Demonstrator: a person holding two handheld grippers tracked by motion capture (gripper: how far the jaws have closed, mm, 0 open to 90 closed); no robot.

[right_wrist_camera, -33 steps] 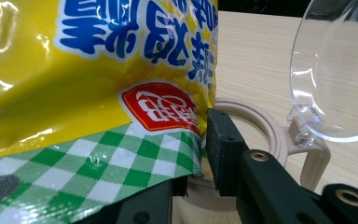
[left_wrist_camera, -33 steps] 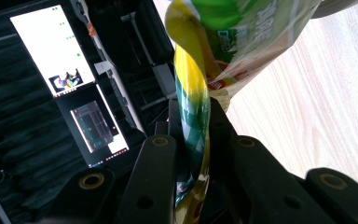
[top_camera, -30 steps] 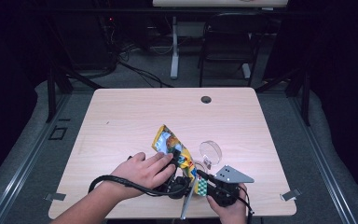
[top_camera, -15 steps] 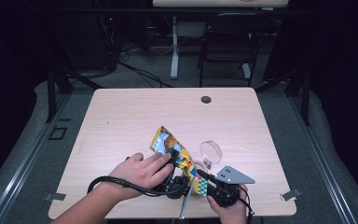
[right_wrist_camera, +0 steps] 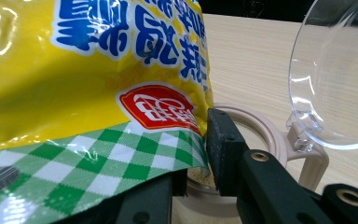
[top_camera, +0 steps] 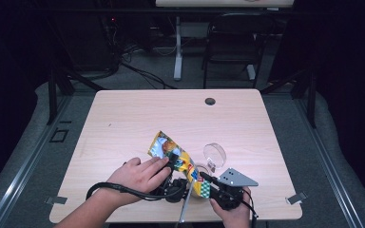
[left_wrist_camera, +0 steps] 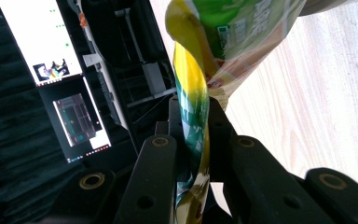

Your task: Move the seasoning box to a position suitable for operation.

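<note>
At the table's (top_camera: 123,114) near edge, the left gripper (left_wrist_camera: 193,135) is clamped on the edge of a yellow-and-green snack bag (top_camera: 176,159), held tilted above a beige jar (right_wrist_camera: 251,128) with its clear lid (right_wrist_camera: 335,74) flipped open. The right gripper (right_wrist_camera: 191,154) seems to pinch the bag's checkered corner, though the bag hides one jaw.
</note>
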